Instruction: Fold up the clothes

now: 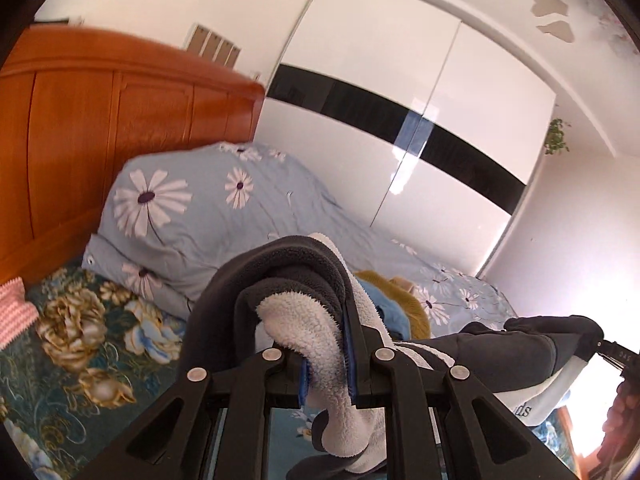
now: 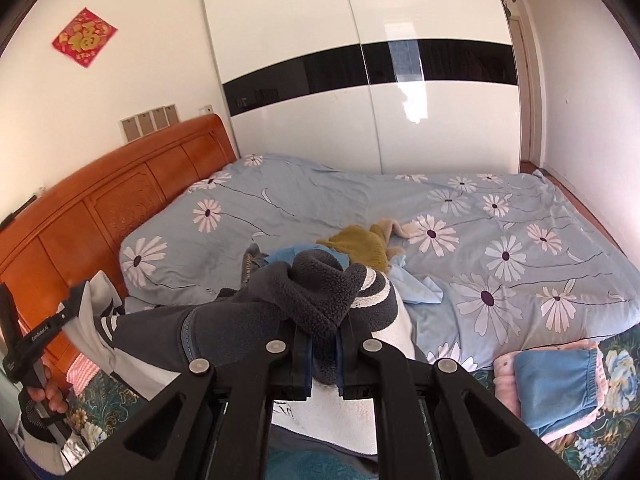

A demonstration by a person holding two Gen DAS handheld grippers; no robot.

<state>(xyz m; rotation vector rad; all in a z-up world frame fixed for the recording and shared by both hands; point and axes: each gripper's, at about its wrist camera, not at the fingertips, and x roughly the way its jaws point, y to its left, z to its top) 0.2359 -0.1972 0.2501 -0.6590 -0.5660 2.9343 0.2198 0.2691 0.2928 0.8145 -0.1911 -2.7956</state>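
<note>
Behind the held fleece garment [image 2: 320, 292], unfolded clothes [image 2: 360, 244] crowd the duvet [image 2: 520, 216].

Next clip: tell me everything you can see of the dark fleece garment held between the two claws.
The garment is dark grey, smooth outside, with fuzzy fleece and a white sherpa lining where it turns over. White stripes show, and a white panel with partly hidden lettering. It hangs lifted above the bed, stretched between both claws: the left claw is shut on a bunched fold showing the lining, the right claw shut on a dark fleece fold. Its lower part droops out of view. What kind of garment it is cannot be told.
</note>
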